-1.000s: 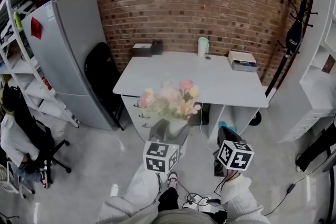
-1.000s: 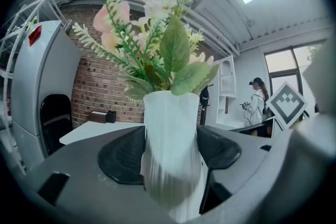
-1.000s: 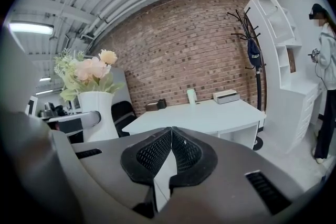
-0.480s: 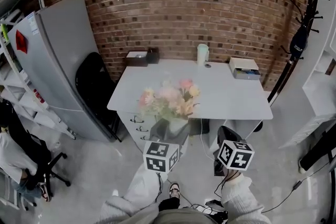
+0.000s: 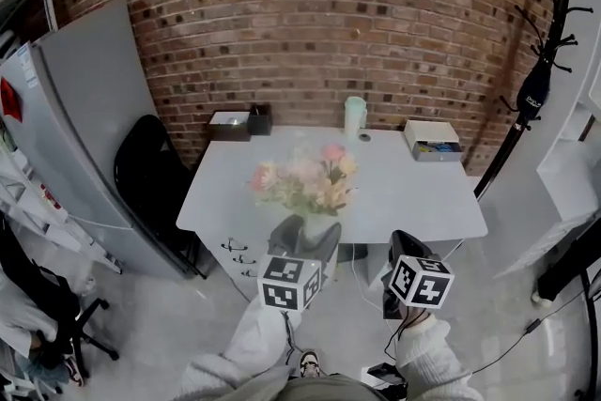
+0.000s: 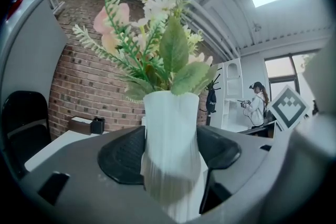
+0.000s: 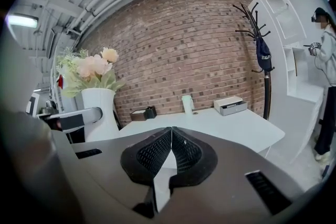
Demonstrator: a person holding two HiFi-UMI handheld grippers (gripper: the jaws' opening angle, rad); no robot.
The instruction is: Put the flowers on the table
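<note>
A white ribbed vase (image 6: pixel 172 152) of pink and cream flowers (image 5: pixel 302 178) is clamped upright between the jaws of my left gripper (image 5: pixel 306 238). In the head view the bouquet hangs over the near edge of the white table (image 5: pixel 413 194). The same vase (image 7: pixel 98 107) shows at the left of the right gripper view. My right gripper (image 5: pixel 404 251) is held low to the right of the vase, in front of the table, jaws pressed together with nothing between them (image 7: pixel 170 152).
At the table's back stand a dark box (image 5: pixel 259 120), a flat white box (image 5: pixel 227 122), a pale green cup (image 5: pixel 354 117) and a white box (image 5: pixel 432 140). A black chair (image 5: pixel 150 188) and grey fridge (image 5: pixel 66 136) are left; a coat stand (image 5: pixel 526 99) and white shelves (image 5: pixel 573 174) right.
The table and brick wall have drawn closer and lower in the head view as I walk forward. Both grippers keep their places; the vase stays clamped.
</note>
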